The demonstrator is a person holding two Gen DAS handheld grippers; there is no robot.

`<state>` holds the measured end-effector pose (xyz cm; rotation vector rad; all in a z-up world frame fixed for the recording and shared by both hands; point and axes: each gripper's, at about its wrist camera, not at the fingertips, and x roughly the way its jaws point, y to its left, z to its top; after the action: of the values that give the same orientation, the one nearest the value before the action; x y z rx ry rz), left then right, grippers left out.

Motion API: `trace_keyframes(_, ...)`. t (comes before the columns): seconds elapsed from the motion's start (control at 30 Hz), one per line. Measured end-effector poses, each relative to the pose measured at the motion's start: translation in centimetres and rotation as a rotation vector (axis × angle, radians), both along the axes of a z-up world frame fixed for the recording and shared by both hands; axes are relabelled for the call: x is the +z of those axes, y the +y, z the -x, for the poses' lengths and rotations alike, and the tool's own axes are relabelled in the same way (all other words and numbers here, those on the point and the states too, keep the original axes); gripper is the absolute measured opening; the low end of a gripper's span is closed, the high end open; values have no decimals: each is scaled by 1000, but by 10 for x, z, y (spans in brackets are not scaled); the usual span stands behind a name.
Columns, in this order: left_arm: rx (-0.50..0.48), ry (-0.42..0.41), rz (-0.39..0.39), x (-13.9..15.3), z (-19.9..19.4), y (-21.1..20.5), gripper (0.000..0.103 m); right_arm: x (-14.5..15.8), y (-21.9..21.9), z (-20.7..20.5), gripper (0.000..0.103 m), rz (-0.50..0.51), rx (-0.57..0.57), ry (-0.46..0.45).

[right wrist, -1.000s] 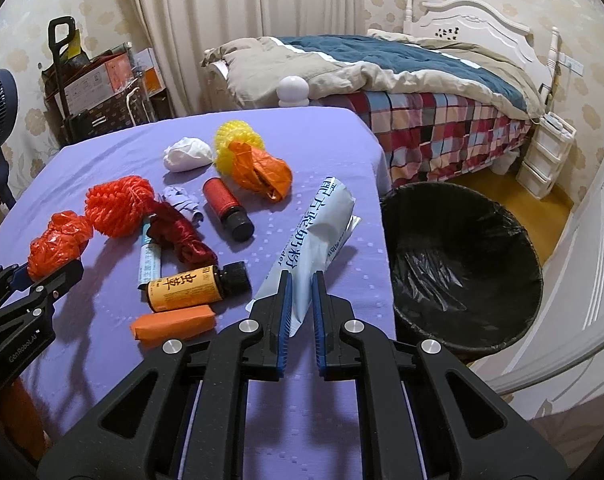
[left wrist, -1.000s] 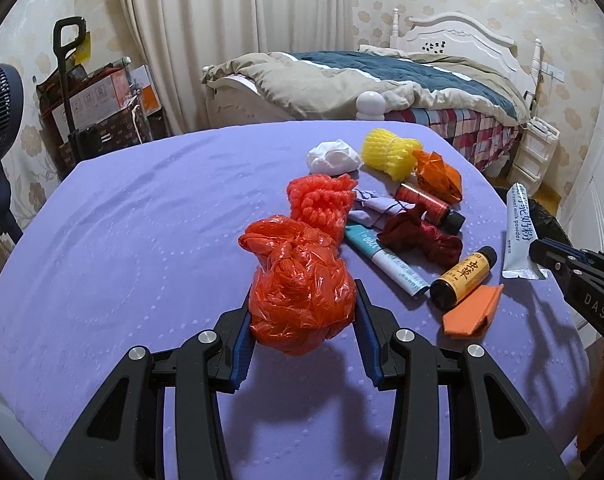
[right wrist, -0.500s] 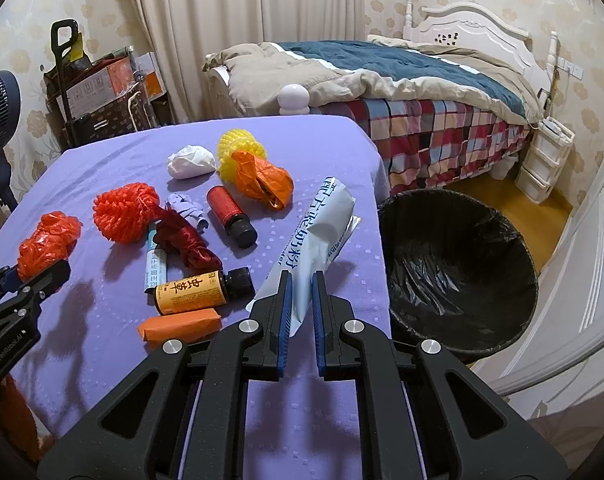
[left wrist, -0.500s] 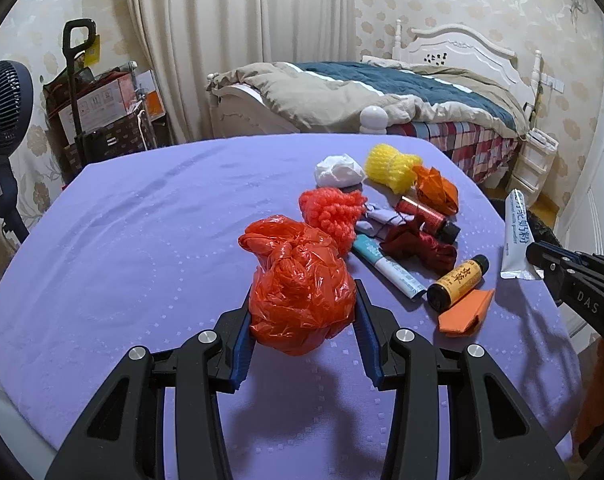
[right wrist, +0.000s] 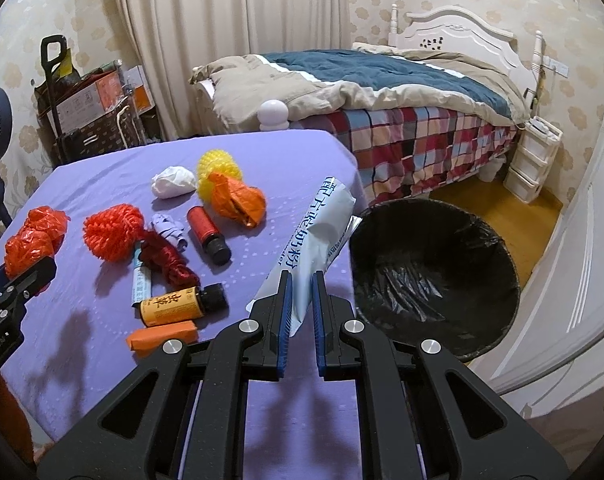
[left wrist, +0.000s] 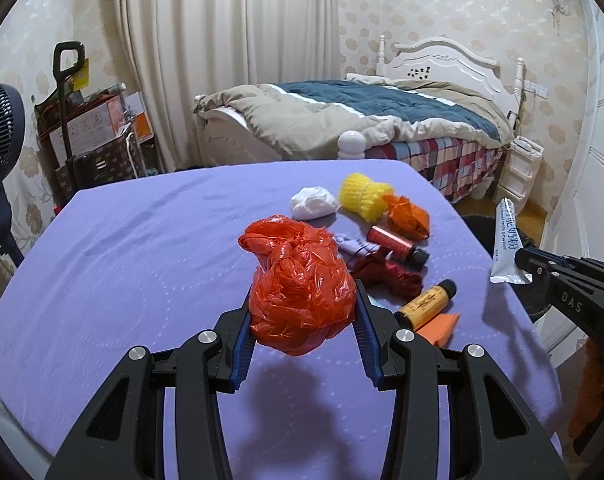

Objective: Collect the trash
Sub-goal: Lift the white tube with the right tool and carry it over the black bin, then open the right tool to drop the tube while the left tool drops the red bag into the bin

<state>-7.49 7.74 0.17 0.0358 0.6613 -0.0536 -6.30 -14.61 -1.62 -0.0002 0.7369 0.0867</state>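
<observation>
Left tongs (left wrist: 302,322), low centre of frame, angled downward, clamped on the red plastic bag (left wrist: 300,284); right tongs (right wrist: 301,304), likewise tilted, pinching the white sachet (right wrist: 316,236) beside the bin (right wrist: 434,276).

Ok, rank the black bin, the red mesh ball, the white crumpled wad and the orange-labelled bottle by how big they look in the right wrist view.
1. Black bin, clearly largest.
2. Red mesh ball.
3. Orange-labelled bottle and white crumpled wad: they look alike; the bottle lies nearer the camera, so no ranking between them.

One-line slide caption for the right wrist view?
Right gripper clamps a white milk powder sachet beside the black-lined bin; other trash litters the purple table.
</observation>
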Motion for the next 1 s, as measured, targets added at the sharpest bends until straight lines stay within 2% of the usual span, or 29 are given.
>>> trace_keyframes(0.4,-85,-20,1,6,-21,-38,44,3,-33,-5,10,6,-72,-14)
trace_keyframes(0.77,-235,-25,-22,2,-59,-115,44,-7,-87,-27,10,8,-162,8)
trace_keyframes(1.0,-304,7,-50,-14,-87,-163,44,-18,-116,-45,10,2,-204,33)
